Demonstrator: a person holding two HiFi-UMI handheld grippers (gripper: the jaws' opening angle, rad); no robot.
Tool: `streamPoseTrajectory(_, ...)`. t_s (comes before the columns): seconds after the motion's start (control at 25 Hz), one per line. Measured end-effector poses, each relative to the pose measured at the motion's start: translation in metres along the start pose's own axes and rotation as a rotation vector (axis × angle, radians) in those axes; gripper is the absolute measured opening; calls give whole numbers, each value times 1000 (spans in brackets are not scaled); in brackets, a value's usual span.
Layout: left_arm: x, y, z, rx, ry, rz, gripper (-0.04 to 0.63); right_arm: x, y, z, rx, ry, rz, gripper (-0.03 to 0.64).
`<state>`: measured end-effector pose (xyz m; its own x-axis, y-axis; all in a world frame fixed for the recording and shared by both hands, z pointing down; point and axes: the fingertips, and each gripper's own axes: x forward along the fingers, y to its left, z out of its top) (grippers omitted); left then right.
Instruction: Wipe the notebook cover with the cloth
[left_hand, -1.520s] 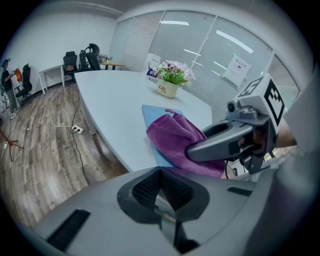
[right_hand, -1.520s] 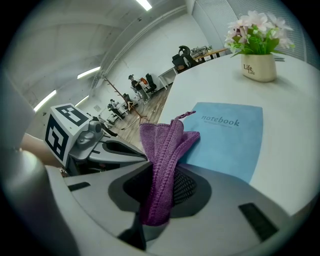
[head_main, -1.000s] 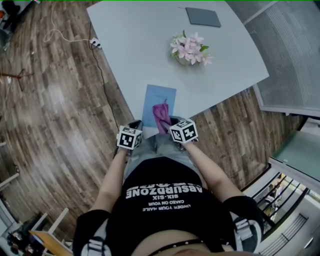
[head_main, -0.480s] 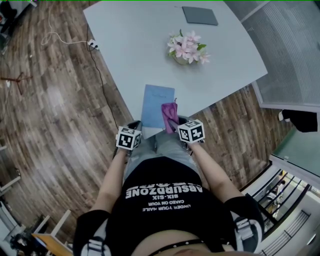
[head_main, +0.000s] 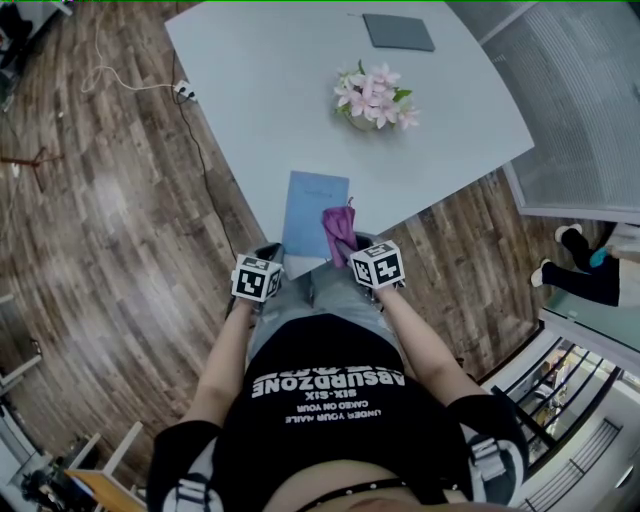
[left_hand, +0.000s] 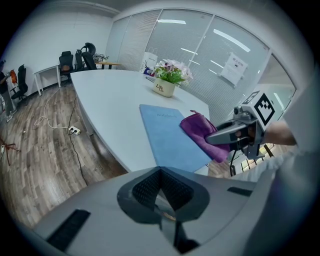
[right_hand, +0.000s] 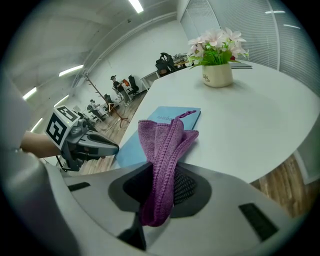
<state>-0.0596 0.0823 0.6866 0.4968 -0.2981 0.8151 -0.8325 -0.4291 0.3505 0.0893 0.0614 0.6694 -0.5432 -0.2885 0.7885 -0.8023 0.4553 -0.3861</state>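
You look mid-wipe: R gripper (right_hand: 159, 196) pinches the purple cloth (right_hand: 164, 145) over the blue notebook's (head_main: 310, 205) right edge by the table (head_main: 250, 80) front, L gripper (left_hand: 161, 194) pressed together, empty, so next drag the cloth across the cover.

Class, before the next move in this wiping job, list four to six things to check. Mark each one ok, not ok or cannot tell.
1. Grip: right hand-held gripper shut on cloth: ok.
2. Lie: notebook flat on table: ok.
3. Contact: cloth pressing on the cover: cannot tell.
4. Support: left hand-held gripper steadying notebook: not ok; it is shut, empty and off the notebook.
5. Path: flowerpot clear of notebook: ok.
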Motion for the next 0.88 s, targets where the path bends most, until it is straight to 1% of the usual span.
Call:
streamPoseTrajectory(0.48,0,1,2,9,8,-9,15,0,-1,0,19,-1,-8,94)
streamPoseTrajectory(0.88,4,7,1,15,21,29,15,1,0,0,7,13,-16,94)
